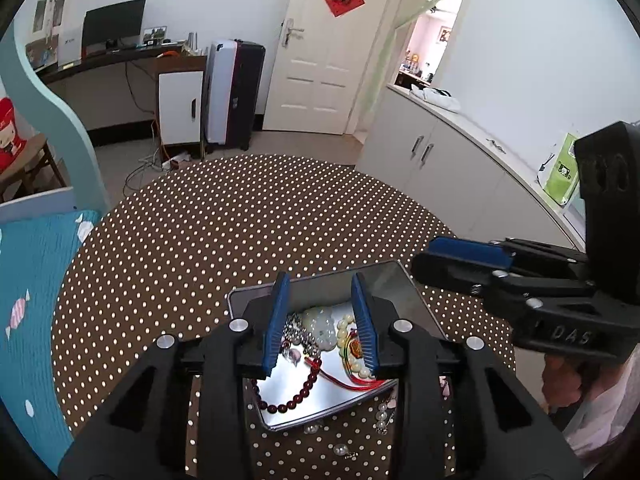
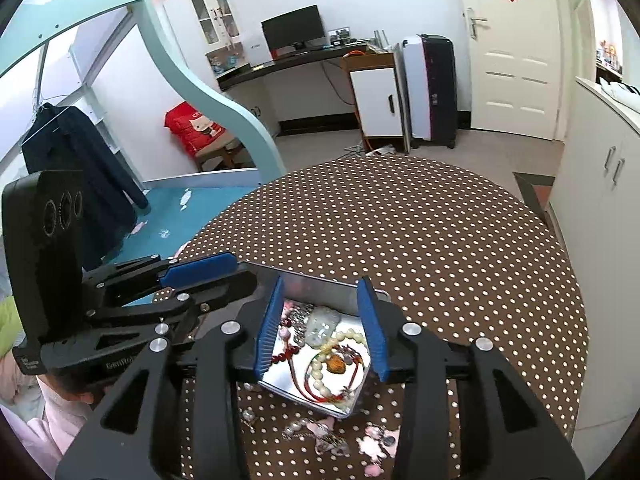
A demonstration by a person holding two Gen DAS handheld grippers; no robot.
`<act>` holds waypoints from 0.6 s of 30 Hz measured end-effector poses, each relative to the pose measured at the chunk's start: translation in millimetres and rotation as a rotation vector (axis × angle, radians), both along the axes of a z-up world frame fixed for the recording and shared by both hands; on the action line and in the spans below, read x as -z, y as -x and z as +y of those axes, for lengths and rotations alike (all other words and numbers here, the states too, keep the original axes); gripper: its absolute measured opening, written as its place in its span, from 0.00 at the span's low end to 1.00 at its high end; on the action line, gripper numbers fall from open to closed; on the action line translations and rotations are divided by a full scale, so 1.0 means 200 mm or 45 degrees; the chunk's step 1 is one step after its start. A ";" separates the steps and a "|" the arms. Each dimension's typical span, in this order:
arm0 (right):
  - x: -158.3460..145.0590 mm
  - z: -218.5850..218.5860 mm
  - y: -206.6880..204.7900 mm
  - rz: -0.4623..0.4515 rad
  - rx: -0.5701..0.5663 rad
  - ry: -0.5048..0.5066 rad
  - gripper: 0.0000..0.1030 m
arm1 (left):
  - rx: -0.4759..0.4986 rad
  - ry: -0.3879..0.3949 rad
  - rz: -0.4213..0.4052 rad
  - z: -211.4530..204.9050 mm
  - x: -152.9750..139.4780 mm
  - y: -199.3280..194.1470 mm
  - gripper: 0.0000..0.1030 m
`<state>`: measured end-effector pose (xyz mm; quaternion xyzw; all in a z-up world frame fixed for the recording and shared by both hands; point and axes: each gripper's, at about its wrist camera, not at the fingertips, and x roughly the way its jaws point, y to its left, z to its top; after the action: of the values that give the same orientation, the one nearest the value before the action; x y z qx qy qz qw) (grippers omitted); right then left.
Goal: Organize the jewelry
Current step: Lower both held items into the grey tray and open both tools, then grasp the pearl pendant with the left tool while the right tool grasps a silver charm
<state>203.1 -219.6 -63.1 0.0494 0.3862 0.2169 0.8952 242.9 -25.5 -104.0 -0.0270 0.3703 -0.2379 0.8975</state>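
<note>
Loose pearl pieces [image 2: 320, 436] lie on the desk [image 2: 440, 240] just nearside of the metal tray [image 2: 320, 280], below the right gripper [image 2: 320, 336], whose jaws are spread and empty.

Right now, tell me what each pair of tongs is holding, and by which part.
Nothing. Both the left tongs and right tongs hang open and empty over the shiny rectangular metal tray of jewelry.

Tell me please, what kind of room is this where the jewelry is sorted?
Probably a bedroom or study in a home. A round table with a dotted cloth stands near a teal loft bed frame, a desk with a monitor and a white door.
</note>
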 end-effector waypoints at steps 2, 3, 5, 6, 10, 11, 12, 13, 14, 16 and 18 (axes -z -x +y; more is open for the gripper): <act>0.00 -0.01 0.03 -0.002 0.016 0.013 0.40 | -0.003 -0.007 0.004 0.01 0.01 0.02 0.32; 0.00 -0.02 0.04 -0.004 0.023 0.018 0.42 | -0.002 -0.008 0.005 0.00 0.01 0.03 0.35; 0.00 -0.04 0.09 -0.011 0.032 0.026 0.45 | -0.002 -0.015 0.004 0.01 0.01 0.07 0.44; 0.00 -0.05 0.11 -0.017 0.033 0.034 0.47 | -0.005 -0.020 0.004 0.01 0.02 0.10 0.48; 0.03 -0.08 0.23 -0.023 0.048 0.049 0.60 | 0.026 -0.067 0.010 -0.01 0.03 0.22 0.48; 0.04 -0.09 0.25 -0.021 0.060 0.061 0.66 | 0.050 -0.080 0.008 -0.02 0.04 0.27 0.48; 0.05 -0.10 0.28 -0.017 0.076 0.080 0.71 | 0.076 -0.084 0.016 -0.02 0.06 0.32 0.48; 0.06 -0.10 0.30 -0.012 0.086 0.093 0.72 | 0.094 -0.090 0.031 -0.03 0.08 0.36 0.48; 0.08 -0.11 0.33 -0.006 0.093 0.102 0.74 | 0.101 -0.100 0.045 -0.04 0.09 0.38 0.48; 0.11 -0.12 0.37 0.006 0.094 0.099 0.78 | 0.117 -0.118 0.083 -0.05 0.15 0.44 0.48; 0.14 -0.12 0.41 0.009 0.088 0.115 0.78 | 0.118 -0.121 0.128 -0.06 0.21 0.45 0.48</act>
<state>120.6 -243.0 -91.8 0.0229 0.3968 0.1679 0.9021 152.9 -37.2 -145.6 0.0209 0.4265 -0.2597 0.8662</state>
